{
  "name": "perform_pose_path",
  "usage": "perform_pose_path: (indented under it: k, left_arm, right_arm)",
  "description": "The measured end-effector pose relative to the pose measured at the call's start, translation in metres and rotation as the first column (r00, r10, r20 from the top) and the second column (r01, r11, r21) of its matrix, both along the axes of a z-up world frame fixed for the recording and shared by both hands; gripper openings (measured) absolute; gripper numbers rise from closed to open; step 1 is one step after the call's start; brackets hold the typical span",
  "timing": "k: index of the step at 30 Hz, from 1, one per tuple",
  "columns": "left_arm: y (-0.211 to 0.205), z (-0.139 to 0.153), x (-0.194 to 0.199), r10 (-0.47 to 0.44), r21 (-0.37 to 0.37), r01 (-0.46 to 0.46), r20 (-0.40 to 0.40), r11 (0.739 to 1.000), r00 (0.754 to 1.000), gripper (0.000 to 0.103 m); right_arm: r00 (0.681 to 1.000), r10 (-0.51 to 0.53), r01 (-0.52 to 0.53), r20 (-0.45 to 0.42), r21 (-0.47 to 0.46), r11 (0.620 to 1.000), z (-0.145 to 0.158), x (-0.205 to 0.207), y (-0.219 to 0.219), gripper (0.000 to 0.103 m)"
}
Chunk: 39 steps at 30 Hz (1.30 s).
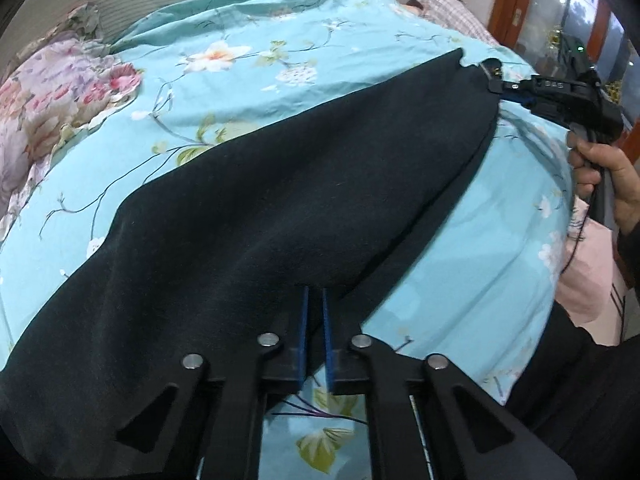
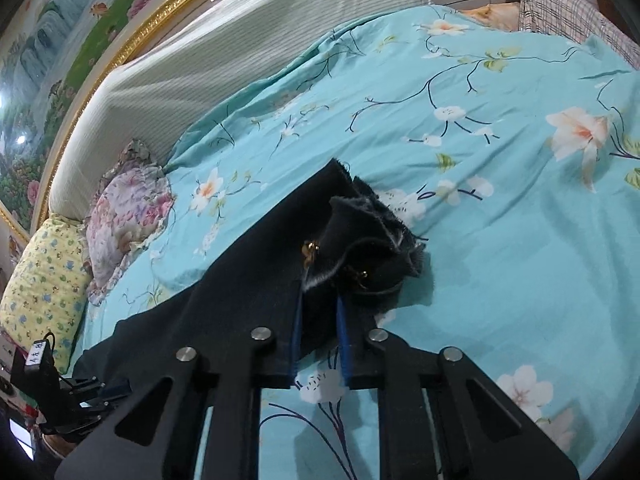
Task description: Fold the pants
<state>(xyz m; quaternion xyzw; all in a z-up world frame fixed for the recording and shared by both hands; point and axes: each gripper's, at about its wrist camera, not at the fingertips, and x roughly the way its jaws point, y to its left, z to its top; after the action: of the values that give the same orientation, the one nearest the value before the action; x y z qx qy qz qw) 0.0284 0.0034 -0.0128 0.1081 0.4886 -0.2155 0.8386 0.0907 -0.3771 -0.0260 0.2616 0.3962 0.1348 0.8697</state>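
Observation:
Black pants (image 1: 280, 200) lie stretched across a turquoise floral bedspread (image 1: 240, 80). My left gripper (image 1: 315, 294) is shut on the near edge of the pants. My right gripper (image 2: 320, 300) is shut on the bunched frayed end of the pants (image 2: 360, 232), where small brass fittings show. In the left wrist view the right gripper (image 1: 494, 74) pinches the far end of the pants at upper right, held by a hand. In the right wrist view the left gripper (image 2: 100, 394) shows at lower left at the other end.
A pink floral pillow (image 2: 124, 220) and a yellow pillow (image 2: 44, 276) lie at the head of the bed by a striped headboard cushion (image 2: 224, 52). A plaid cloth (image 2: 568, 12) lies at the far side. A window frame (image 1: 516, 0) stands beyond the bed.

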Motion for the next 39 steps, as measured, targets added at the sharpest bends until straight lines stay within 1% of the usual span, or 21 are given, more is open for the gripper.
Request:
perform_pose_path:
  k: [4,8,9,10,12,13,15,17,21,22,25,27,28,30,32,33,34,35,37,39]
  left_arm:
    - [-0.011,0.008,-0.006,-0.054,0.023,0.054,0.030,0.998,0.998,0.000]
    - [-0.014,0.018,-0.007,-0.075,0.012,0.074,0.055,0.997,0.996,0.000]
    - [-0.014,0.018,-0.006,-0.080,0.010,0.079,0.056,0.997,0.995,0.000]
    - [-0.013,0.017,-0.004,-0.078,0.011,0.077,0.054,0.997,0.996,0.000]
    - [-0.011,0.012,-0.001,-0.062,0.034,0.061,0.046,0.998,0.997,0.000]
    - [-0.010,0.010,0.000,-0.068,0.040,0.067,0.033,0.997,0.997,0.000]
    - [-0.010,0.008,0.000,-0.067,0.055,0.065,0.031,0.996,0.997,0.003]
    - [-0.010,0.007,-0.001,-0.076,0.059,0.075,0.016,0.995,0.997,0.008]
    - [-0.014,-0.004,0.001,-0.097,0.114,0.098,-0.019,0.989,0.995,0.015]
    - [-0.014,-0.007,0.002,-0.103,0.121,0.105,-0.023,0.987,0.994,0.015]
    - [-0.017,-0.009,0.002,-0.118,0.131,0.120,-0.019,0.984,0.993,0.004]
    - [-0.017,-0.007,0.001,-0.114,0.118,0.115,-0.014,0.986,0.993,0.000]
    - [-0.016,-0.004,0.001,-0.115,0.096,0.117,-0.017,0.989,0.993,0.000]
    - [-0.016,-0.005,0.000,-0.128,0.081,0.130,-0.030,0.988,0.991,0.000]
    - [-0.019,-0.010,-0.003,-0.145,0.090,0.149,-0.049,0.985,0.988,0.000]
    - [-0.021,-0.012,-0.005,-0.162,0.078,0.168,-0.071,0.983,0.984,0.000]
    - [-0.022,-0.011,-0.006,-0.161,0.075,0.166,-0.072,0.983,0.984,0.000]
    - [-0.022,-0.010,-0.006,-0.158,0.069,0.163,-0.074,0.984,0.985,0.001]
    - [-0.023,-0.001,-0.004,-0.155,0.030,0.158,-0.075,0.987,0.985,0.006]
    - [-0.024,0.010,0.004,-0.145,-0.009,0.144,-0.072,0.989,0.987,0.007]
  right_arm:
    - [1.000,0.001,-0.001,0.027,-0.017,1.000,0.006,-0.004,0.000,0.009]
    - [0.999,-0.002,0.003,0.043,-0.016,1.000,0.012,-0.008,-0.004,0.009]
    - [0.999,-0.005,0.006,0.044,-0.015,1.000,0.013,-0.009,-0.006,0.008]
    - [0.999,-0.009,0.010,0.045,-0.016,1.000,0.013,-0.009,-0.008,0.005]
    - [0.999,-0.023,0.024,0.042,-0.021,1.000,0.012,-0.009,-0.013,0.005]
    - [0.999,-0.029,0.029,0.037,-0.010,1.000,0.010,-0.008,-0.015,0.005]
    - [1.000,-0.022,0.022,0.022,0.014,1.000,0.007,-0.007,-0.018,0.005]
    - [1.000,0.001,-0.001,0.026,0.016,1.000,0.008,-0.007,-0.015,0.005]
    - [0.999,0.004,-0.004,0.036,-0.001,1.000,0.011,-0.008,-0.012,0.005]
    - [0.999,0.004,-0.004,0.037,-0.002,1.000,0.012,-0.008,-0.012,0.005]
    - [0.999,0.007,-0.006,0.043,-0.020,1.000,0.013,-0.008,-0.010,0.005]
    - [0.999,0.007,-0.005,0.049,-0.045,0.999,0.015,-0.009,-0.009,0.005]
    - [0.999,0.004,-0.001,0.053,-0.049,0.999,0.016,-0.010,-0.010,0.005]
    - [0.999,-0.003,0.006,0.050,-0.049,0.999,0.016,-0.011,-0.012,0.005]
    - [1.000,-0.006,0.007,0.021,-0.048,0.999,0.009,-0.009,-0.013,0.005]
    - [1.000,-0.007,0.008,0.007,-0.042,0.999,0.005,-0.009,-0.014,0.005]
    - [1.000,-0.012,0.012,-0.005,-0.035,0.999,0.002,-0.009,-0.015,0.005]
    - [1.000,-0.016,0.016,-0.014,-0.031,0.999,-0.001,-0.010,-0.016,0.005]
    - [1.000,-0.018,0.018,-0.010,-0.018,1.000,0.000,-0.014,-0.018,0.005]
    - [0.999,-0.027,0.027,-0.018,-0.013,1.000,0.001,-0.017,-0.020,0.009]
